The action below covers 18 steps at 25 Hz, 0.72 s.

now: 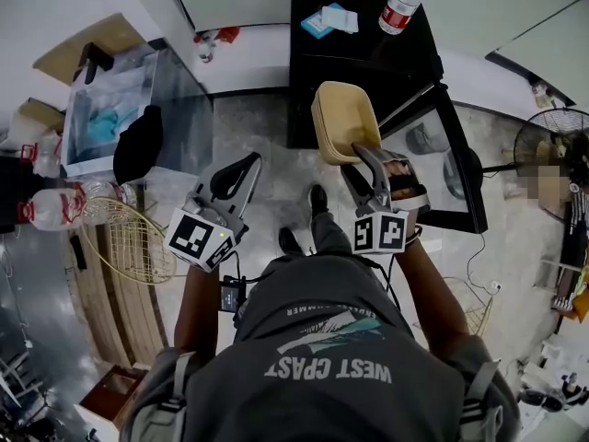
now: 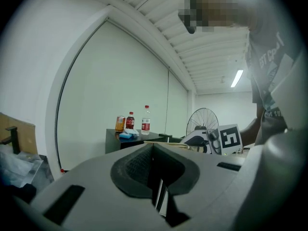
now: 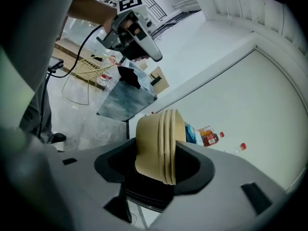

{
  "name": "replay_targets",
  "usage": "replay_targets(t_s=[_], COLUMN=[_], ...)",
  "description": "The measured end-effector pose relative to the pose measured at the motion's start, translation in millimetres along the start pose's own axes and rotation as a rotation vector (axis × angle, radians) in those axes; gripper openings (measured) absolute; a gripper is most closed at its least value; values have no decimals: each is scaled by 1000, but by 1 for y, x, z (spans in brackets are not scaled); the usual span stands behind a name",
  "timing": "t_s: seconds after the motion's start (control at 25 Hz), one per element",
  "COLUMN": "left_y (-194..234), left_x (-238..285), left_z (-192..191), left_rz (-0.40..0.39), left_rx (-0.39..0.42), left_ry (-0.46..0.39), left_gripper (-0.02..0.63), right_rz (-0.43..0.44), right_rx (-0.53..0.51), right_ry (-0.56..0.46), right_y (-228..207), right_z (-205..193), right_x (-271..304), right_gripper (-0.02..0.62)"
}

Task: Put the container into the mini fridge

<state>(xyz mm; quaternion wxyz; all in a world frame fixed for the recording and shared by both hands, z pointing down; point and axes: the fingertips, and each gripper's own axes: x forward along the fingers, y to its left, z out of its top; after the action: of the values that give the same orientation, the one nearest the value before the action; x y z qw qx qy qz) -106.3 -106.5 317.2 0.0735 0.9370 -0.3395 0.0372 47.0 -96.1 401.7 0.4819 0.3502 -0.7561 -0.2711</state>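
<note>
My right gripper (image 1: 361, 157) is shut on a tan, ribbed-rim container (image 1: 344, 118), held tilted on its side above the floor. In the right gripper view the container (image 3: 156, 138) stands up between the jaws of the right gripper (image 3: 155, 171). The black mini fridge (image 1: 368, 63) stands just beyond it, with its glass door (image 1: 456, 159) swung open to the right. At the left, my left gripper (image 1: 241, 168) hangs over the floor, shut and with nothing in it; its pads (image 2: 144, 165) meet in the left gripper view.
Bottles (image 1: 403, 0) and a blue packet (image 1: 322, 21) sit on the fridge top. A clear box (image 1: 110, 109) and a wire basket (image 1: 124, 238) lie at the left, a fan (image 1: 552, 145) at the right. The person's shoes (image 1: 317, 201) stand below the grippers.
</note>
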Motion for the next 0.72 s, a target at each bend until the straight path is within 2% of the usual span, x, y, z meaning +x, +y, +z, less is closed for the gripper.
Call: replay_targets(t_s=[0.72], left_y=[42], left_x=[27], left_z=[-16], left_rz=[93], left_rx=[-44], left_ry=[44], left_gripper=[17], right_rz=[70], right_rx=[-28], right_ry=[44], right_y=[10], right_z=[-64], right_x=[96], right_gripper=[244])
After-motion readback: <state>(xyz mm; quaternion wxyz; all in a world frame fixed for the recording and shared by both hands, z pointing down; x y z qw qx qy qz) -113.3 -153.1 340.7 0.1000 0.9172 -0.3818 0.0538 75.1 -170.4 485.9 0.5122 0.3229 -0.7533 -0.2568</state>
